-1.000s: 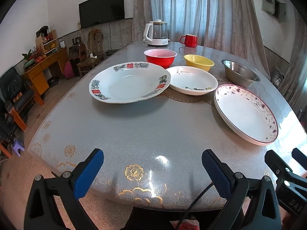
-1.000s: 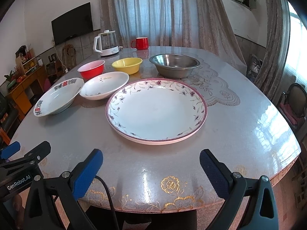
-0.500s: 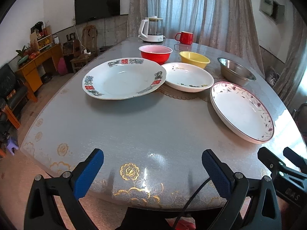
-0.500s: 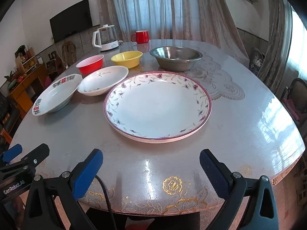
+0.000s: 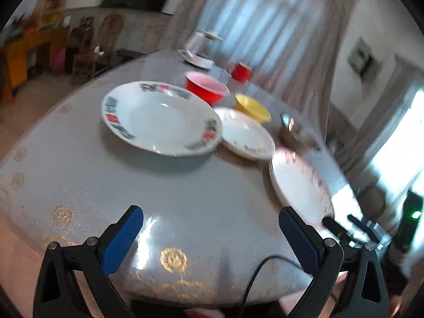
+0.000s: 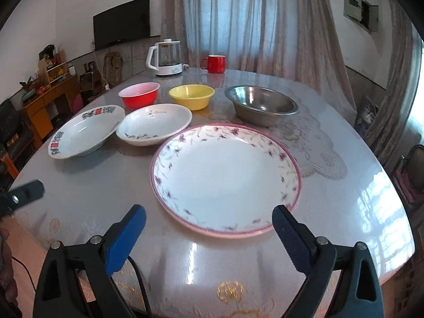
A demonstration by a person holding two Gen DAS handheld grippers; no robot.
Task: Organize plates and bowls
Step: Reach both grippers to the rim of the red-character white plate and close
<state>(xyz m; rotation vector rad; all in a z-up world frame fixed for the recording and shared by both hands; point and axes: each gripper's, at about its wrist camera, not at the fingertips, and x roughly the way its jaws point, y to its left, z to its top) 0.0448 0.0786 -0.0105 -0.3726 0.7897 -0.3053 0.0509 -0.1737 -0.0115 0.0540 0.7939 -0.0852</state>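
A large pink-rimmed floral plate [image 6: 225, 177] lies just ahead of my open, empty right gripper [image 6: 208, 225]; it also shows in the left wrist view [image 5: 299, 185]. A white plate with red and dark rim marks [image 5: 159, 118] [image 6: 84, 129] lies ahead of my open, empty left gripper [image 5: 210, 226]. A smaller white plate [image 6: 155, 124] [image 5: 246, 133], a red bowl [image 6: 139, 94] [image 5: 206, 88], a yellow bowl [image 6: 192, 96] [image 5: 253, 106] and a steel bowl [image 6: 262, 104] [image 5: 294, 132] stand further back.
A glass kettle [image 6: 167, 58] and a red mug [image 6: 216, 63] stand at the far edge of the round grey table [image 6: 344, 212]. A lace doily [image 6: 312, 148] lies under the steel bowl. A wooden cabinet [image 6: 45, 106] stands at the left of the room.
The left gripper has swung and tilted, so its view is blurred and the plates have shifted in it. The right gripper has moved closer to the floral plate. Both stay open.
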